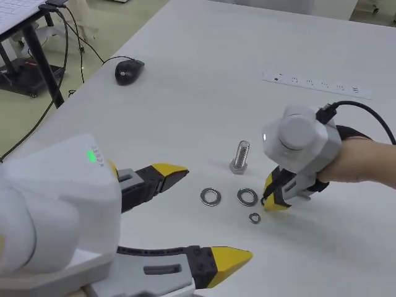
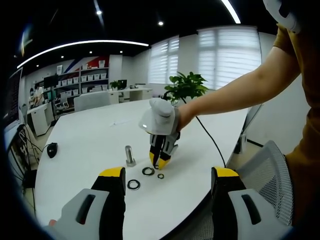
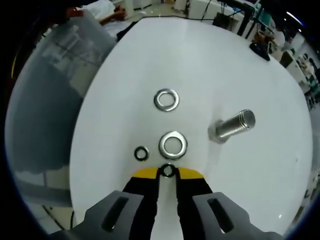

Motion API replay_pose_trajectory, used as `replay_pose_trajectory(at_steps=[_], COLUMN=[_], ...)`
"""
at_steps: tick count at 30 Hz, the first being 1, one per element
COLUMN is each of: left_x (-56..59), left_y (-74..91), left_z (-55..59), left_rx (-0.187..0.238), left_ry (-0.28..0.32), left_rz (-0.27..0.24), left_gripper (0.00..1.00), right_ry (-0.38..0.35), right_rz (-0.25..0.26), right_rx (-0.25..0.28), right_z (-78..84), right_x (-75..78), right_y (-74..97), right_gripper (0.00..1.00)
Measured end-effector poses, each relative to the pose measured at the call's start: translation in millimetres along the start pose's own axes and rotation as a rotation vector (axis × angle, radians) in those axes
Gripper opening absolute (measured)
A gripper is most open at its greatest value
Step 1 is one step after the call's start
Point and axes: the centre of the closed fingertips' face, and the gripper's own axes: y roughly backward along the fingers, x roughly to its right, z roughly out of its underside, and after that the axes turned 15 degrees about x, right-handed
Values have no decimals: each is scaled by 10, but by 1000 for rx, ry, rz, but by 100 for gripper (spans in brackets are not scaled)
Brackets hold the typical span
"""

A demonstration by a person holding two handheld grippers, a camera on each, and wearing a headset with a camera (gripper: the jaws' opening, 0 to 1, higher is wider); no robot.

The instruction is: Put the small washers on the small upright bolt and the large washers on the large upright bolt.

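Observation:
One upright steel bolt (image 1: 240, 156) stands mid-table, and it also shows as the bolt (image 3: 232, 126) and the bolt (image 2: 130, 156). In front of it lie two large washers (image 1: 210, 197) (image 1: 247, 197) and a loose small washer (image 1: 254, 218). My right gripper (image 1: 272, 204) points down beside them, its yellow tips nearly together. In its own view the right gripper (image 3: 168, 174) is shut on a small washer (image 3: 168, 170) that rests on the table. The large washers (image 3: 166, 99) (image 3: 173, 144) and the other small washer (image 3: 141, 153) lie just ahead. My left gripper (image 1: 207, 213) hangs open, holding nothing.
A black mouse (image 1: 129, 71) lies at the far left of the white table (image 1: 204, 74). A white power strip (image 1: 317, 85) sits at the back right. A cable runs from the right gripper off to the right, and a person's arm holds it.

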Motion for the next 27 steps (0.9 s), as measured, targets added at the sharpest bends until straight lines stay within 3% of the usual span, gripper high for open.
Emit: replay_pose_trajectory(at_steps=[10,27], left_x=[15,109], left_y=[8,-39], left_z=[-5,-30], left_rx=[-1,-1], left_ry=[-4,-14], left_rz=[5,47], left_gripper=[69,69], right_ry=[-38,-93], right_rz=[18,60], right_rx=[-11,-14], right_z=[8,161], right_x=[-1,-150], right_y=[14,431], right_gripper=[12,12])
